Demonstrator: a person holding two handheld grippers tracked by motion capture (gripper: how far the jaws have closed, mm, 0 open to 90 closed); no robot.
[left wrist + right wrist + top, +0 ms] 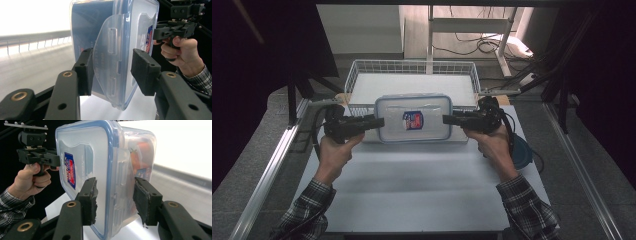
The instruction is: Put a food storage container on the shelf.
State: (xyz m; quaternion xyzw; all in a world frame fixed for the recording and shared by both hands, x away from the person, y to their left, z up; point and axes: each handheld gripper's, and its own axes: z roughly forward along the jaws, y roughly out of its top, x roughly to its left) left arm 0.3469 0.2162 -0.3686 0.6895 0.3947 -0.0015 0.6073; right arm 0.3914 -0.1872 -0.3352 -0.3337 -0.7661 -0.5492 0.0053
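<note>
Container: clear plastic box (pixel 413 119) with blue-rimmed lid, on the white table (pixel 422 185) just before the wire basket (pixel 412 70).
Label: red-and-blue sticker (pixel 413 120); writing unreadable.
Left gripper (pixel 379 121): jaws wide, straddling the left latch flap (pixel 110 60).
Right gripper (pixel 446 119): jaws wide around the right end.

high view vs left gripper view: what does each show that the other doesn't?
High view alone: the wire basket behind the box, a blue disc by the right hand, and both sleeves. Left gripper view alone: the box's side latch flap up close, between the left gripper's open jaws, one pad touching it. Both: the clear blue-rimmed box with its sticker, and the right gripper at its far end.
</note>
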